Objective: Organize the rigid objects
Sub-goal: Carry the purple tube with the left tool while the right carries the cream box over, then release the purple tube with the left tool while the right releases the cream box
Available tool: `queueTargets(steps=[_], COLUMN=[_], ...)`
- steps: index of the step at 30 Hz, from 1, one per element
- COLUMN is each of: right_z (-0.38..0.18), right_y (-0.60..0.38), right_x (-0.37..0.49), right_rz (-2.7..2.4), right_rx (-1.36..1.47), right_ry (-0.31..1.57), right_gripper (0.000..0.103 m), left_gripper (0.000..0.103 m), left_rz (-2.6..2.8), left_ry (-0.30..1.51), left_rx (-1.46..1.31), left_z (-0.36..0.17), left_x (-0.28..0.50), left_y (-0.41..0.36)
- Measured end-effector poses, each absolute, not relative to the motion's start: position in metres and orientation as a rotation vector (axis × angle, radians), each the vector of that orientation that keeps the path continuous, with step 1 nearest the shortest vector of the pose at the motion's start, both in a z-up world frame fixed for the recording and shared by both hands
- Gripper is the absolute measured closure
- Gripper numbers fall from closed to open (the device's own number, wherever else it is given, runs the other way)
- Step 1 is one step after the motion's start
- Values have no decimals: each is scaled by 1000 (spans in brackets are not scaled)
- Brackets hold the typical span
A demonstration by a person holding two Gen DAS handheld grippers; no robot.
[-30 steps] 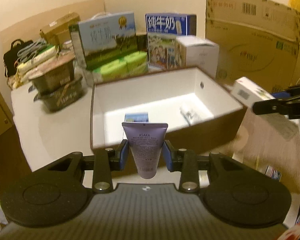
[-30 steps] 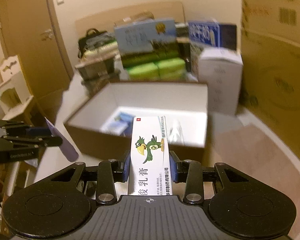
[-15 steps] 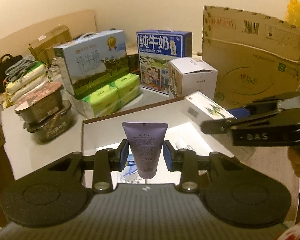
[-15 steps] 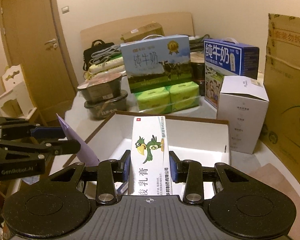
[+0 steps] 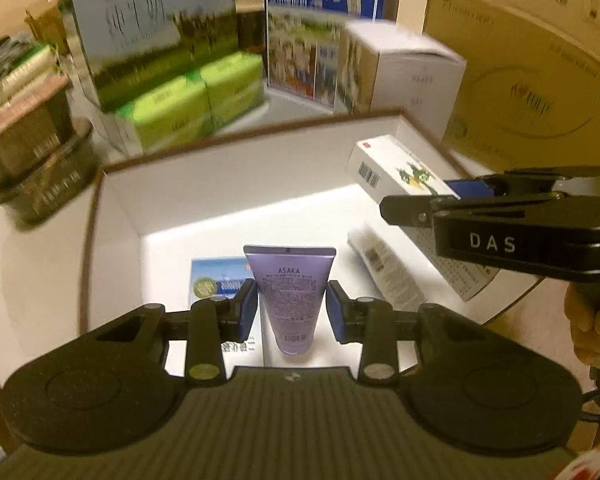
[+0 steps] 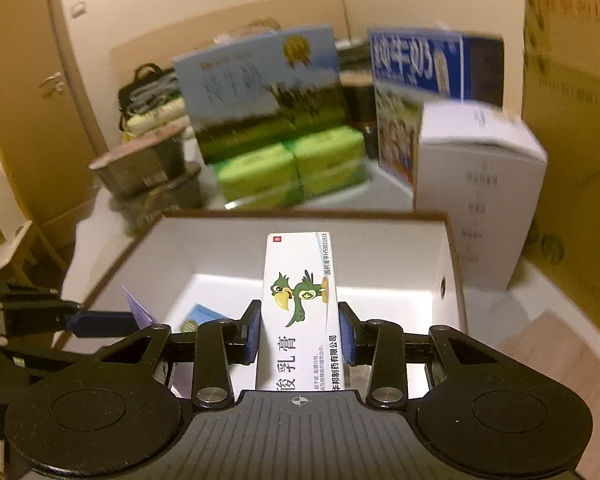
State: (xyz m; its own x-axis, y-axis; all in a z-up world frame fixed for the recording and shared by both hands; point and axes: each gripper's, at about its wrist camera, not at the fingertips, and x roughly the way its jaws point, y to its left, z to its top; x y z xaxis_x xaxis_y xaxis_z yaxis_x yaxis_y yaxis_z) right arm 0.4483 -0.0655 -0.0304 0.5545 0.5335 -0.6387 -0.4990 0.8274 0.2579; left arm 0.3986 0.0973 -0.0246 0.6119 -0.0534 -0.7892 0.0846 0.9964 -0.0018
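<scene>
My left gripper [image 5: 292, 312] is shut on a purple ASAKA tube [image 5: 289, 292] and holds it over the open white box with brown rim [image 5: 228, 184]. My right gripper [image 6: 299, 334] is shut on a white ointment carton with a green parrot [image 6: 300, 304], also over the box [image 6: 228, 248]. In the left wrist view the carton [image 5: 396, 170] and right gripper [image 5: 456, 196] hang over the box's right side. In the right wrist view the left gripper [image 6: 84, 320] and the tube's edge [image 6: 138, 312] show at left. A blue packet [image 5: 216, 280] and a white tube [image 5: 384, 268] lie on the box floor.
Behind the box stand milk cartons [image 5: 156, 40] [image 5: 324, 32], green tissue packs [image 5: 188, 108], a white box [image 5: 408, 68] and noodle bowls [image 5: 32, 160]. A large cardboard box [image 5: 532, 72] is at right. A door [image 6: 24, 92] is far left in the right wrist view.
Both grippers have moved forward over the box and tilted down into it, each still holding its item. The box now fills the lower middle of both views.
</scene>
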Motion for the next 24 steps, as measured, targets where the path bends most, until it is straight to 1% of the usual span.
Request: queueTargets(steps=[9,20,24], right_z=[-55,-68,-67], right_y=[-59,-50,-49], right_x=[462,470,473], right_rz=[592,568,562], right_rx=[27,26,82], right_ry=[825,881,872], right_gripper=[64,64,64], left_gripper=[69,67,66], left_rz=[-111,-57,-55], left_ry=[1013,967,964], left_rx=[40,48,46], left_z=[-59,-55,-56], left_x=[424,430,426], left_y=[97,114,118])
